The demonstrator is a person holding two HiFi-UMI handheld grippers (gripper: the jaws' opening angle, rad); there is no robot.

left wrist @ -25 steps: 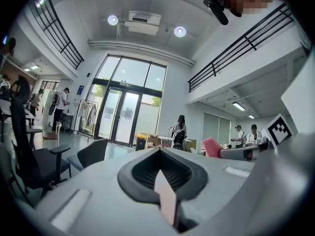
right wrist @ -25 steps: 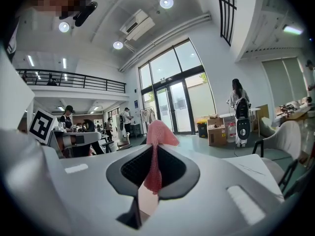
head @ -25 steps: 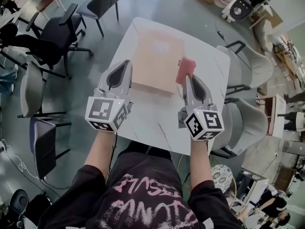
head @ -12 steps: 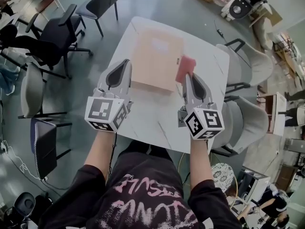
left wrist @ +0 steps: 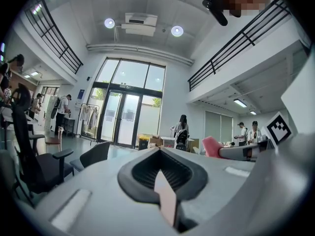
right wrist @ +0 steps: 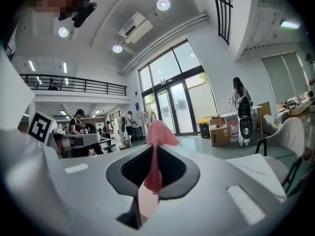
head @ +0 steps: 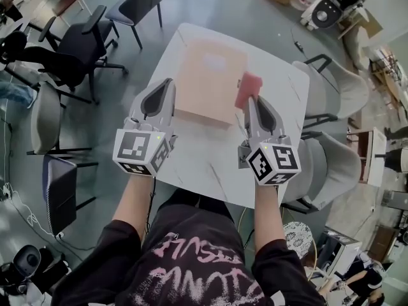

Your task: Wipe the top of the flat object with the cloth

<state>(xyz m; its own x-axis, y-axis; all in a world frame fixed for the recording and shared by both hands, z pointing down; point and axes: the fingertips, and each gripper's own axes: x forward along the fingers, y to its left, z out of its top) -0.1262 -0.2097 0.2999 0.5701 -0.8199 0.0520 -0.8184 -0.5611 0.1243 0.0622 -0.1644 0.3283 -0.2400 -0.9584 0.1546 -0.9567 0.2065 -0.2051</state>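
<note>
Cloth (head: 248,89) and flat object (head: 209,81) meet at the object's right edge, and that is the relation the coming move turns on. The right gripper (head: 250,101) is clamped on the pink cloth. The right gripper view shows the cloth (right wrist: 156,132) pinched between the jaws, with its free end standing up past the tips. In the head view the cloth sits at the right side of the flat object, near its nearer right corner. I cannot tell whether it is pressed onto the surface or held just above it.

The flat object is a tan rectangular sheet lying on the white table (head: 210,164). Its long axis runs away from the person, leaning slightly rightward. Most of its top therefore lies ahead and to the left of the cloth. A wipe would probably travel leftward across the width, or forward along the length.

The left gripper (head: 167,85) holds nothing. Its jaws are drawn nearly together, leaving only a thin slit in the left gripper view. It hovers just beside the object's left edge, near the nearer left corner. From there it looks well placed to steady the sheet if the wiping drags it. The right gripper is clearly the working one, since it carries the cloth and is already at the object's edge.
</note>
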